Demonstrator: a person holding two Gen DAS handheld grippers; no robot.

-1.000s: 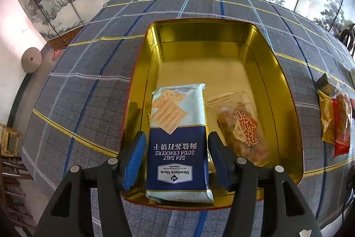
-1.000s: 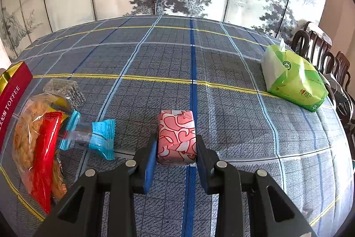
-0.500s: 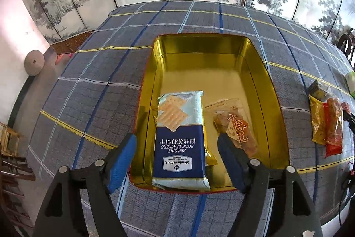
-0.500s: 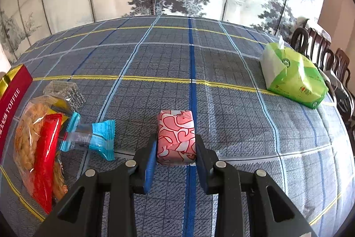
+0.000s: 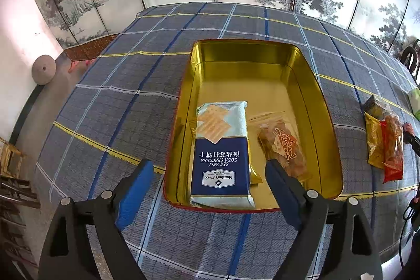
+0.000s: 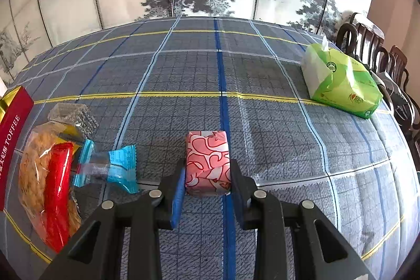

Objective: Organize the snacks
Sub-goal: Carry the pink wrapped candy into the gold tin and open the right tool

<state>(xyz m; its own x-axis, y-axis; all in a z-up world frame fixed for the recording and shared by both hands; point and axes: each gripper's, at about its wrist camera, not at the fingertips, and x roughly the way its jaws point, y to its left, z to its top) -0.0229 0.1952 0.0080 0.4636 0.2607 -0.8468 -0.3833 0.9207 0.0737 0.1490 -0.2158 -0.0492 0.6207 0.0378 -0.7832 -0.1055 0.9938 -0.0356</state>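
Plaid tablecloth (image 6: 183,75); tissue pack (image 6: 341,85) lies well beyond pink packet (image 6: 207,162).

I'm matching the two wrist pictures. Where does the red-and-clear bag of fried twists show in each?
Left wrist: bag of fried twists on the tablecloth at far right, outside the gold tin.
Right wrist: same bag at lower left.
Shared landmark: the tin, its red TOFFEE side at the left edge.

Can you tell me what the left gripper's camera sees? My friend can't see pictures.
A gold tin sits on a blue checked tablecloth, holding a blue pack of soda crackers beside a clear bag of twisted snacks. The left gripper hovers near the tin's closest end, its blue-padded jaws opening and holding nothing. More snack bags lie outside, to the right.
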